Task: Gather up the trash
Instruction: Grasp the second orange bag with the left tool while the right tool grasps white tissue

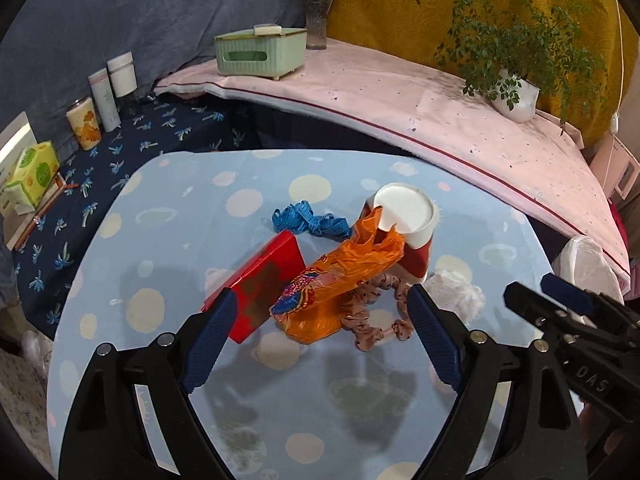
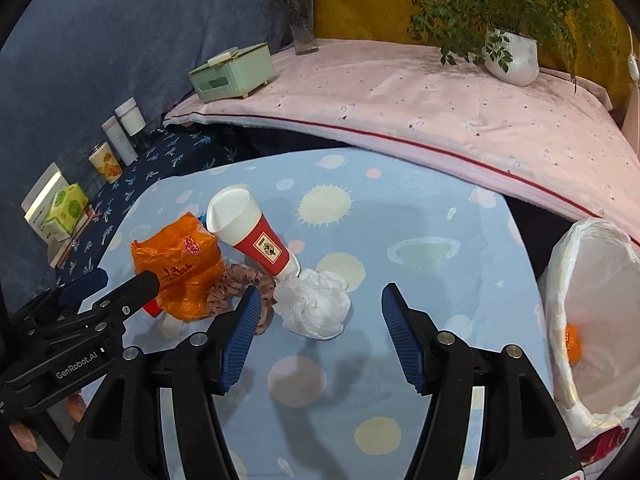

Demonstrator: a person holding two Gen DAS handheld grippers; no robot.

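Jaws on both tools stand wide apart, nothing gripped in either. Left gripper: hangs over the worktop, blue pads straddling the litter pile from above; no pad seen touching anything. Right gripper: spread less wide, pointed at the crumpled white tissue, which lies just ahead of the gap between the pads, not pressed.

Litter, bunched mid-worktop on the pale blue spotted cloth:
- orange plastic bag, crumpled, at the centre of the heap.
- red box, flat, against the bag's left side in the left view.
- blue ribbon, behind bag and box.
- red-and-white paper cup, tipped on its side, its narrow end by the tissue.
- brown patterned scrunchie, partly under the bag, between bag and tissue.

Bin lined with a white bag at the worktop's right edge, mouth open, something orange inside.
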